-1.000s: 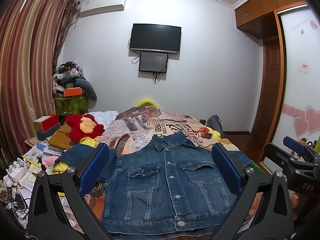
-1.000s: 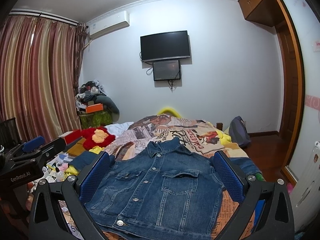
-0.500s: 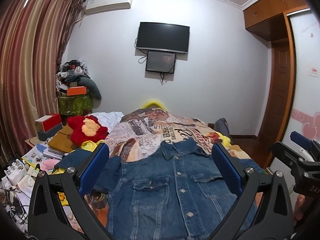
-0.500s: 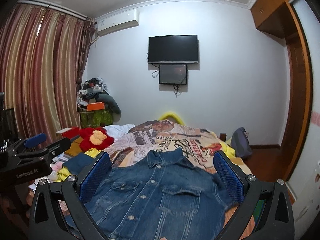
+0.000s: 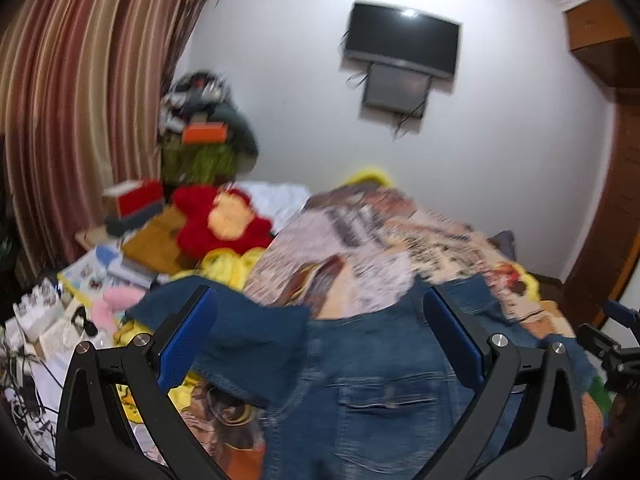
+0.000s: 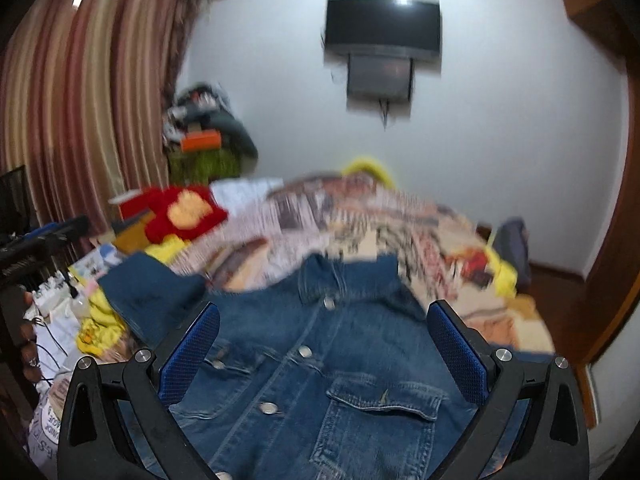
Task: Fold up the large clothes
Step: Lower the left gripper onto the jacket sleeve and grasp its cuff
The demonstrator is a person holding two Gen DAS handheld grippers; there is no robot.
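A blue denim jacket (image 5: 360, 380) lies front up on the bed, collar toward the far wall, buttons closed. Its left sleeve (image 5: 240, 328) spreads out to the left over the bed's edge. My left gripper (image 5: 320, 344) hovers open above the jacket's left chest and sleeve, nothing between its blue pads. In the right wrist view the jacket (image 6: 320, 380) fills the foreground, and my right gripper (image 6: 324, 352) is open above its chest pocket area, holding nothing. Both views are motion-blurred.
The bed carries a newspaper-print cover (image 5: 380, 240). A red plush toy (image 5: 224, 220), yellow cloth, books and boxes crowd the left side. Striped curtains (image 5: 80, 100) hang at left, a television (image 5: 402, 40) on the far wall, a wooden door (image 5: 616, 220) at right.
Both grippers have come closer to the jacket and tilted down and left; the jacket now fills more of each view. Both stay open.
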